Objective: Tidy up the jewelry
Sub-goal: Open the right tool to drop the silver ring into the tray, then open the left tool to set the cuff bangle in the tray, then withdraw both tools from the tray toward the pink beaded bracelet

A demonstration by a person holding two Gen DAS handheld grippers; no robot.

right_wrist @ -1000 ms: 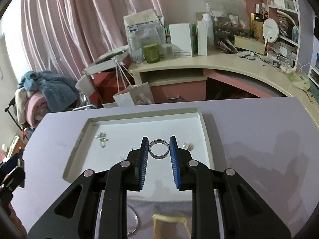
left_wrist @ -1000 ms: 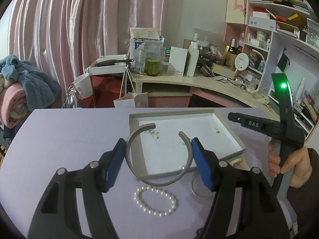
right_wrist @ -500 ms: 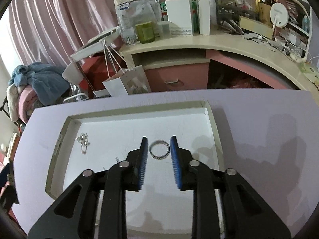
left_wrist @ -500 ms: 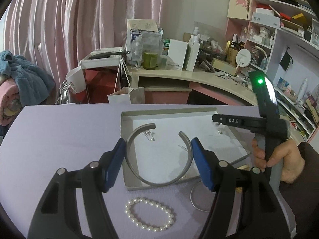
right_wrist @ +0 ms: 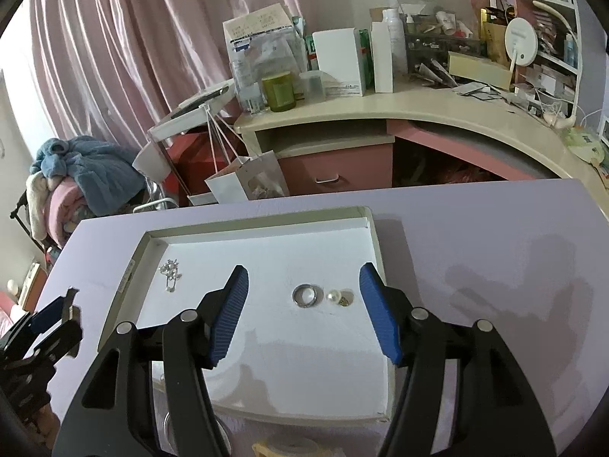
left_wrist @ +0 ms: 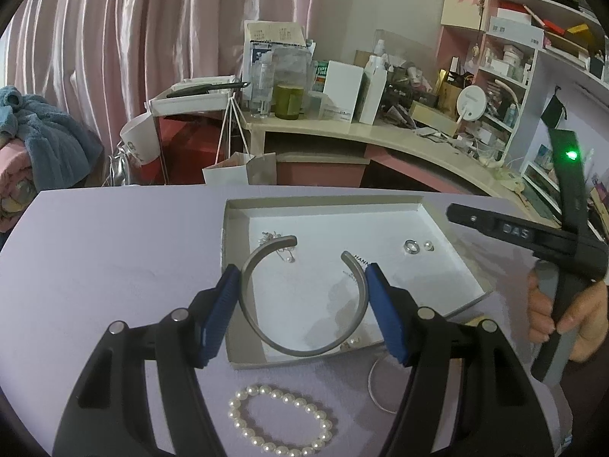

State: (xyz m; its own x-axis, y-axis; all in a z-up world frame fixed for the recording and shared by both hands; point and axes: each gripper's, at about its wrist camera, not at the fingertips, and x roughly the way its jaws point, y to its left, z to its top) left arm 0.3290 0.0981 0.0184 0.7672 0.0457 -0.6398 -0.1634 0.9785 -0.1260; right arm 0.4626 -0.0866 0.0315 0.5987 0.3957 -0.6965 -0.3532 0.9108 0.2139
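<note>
Cuff bangle (left_wrist: pixel 304 304): clamped in left gripper (left_wrist: pixel 302 314) over tray (left_wrist: pixel 449 266), for deposit; right gripper (right_wrist: pixel 304 314) wide above ring (right_wrist: pixel 305 296).

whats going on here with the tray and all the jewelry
A person is sorting jewelry into a shallow white tray on a purple table, with a handheld claw in each hand. The left claw grips an open silver cuff bangle over the tray. The right claw is open and empty above the tray, where a silver ring, a loose pearl and a small sparkly piece lie. A pearl bracelet and a thin bangle lie on the table outside it.
</note>
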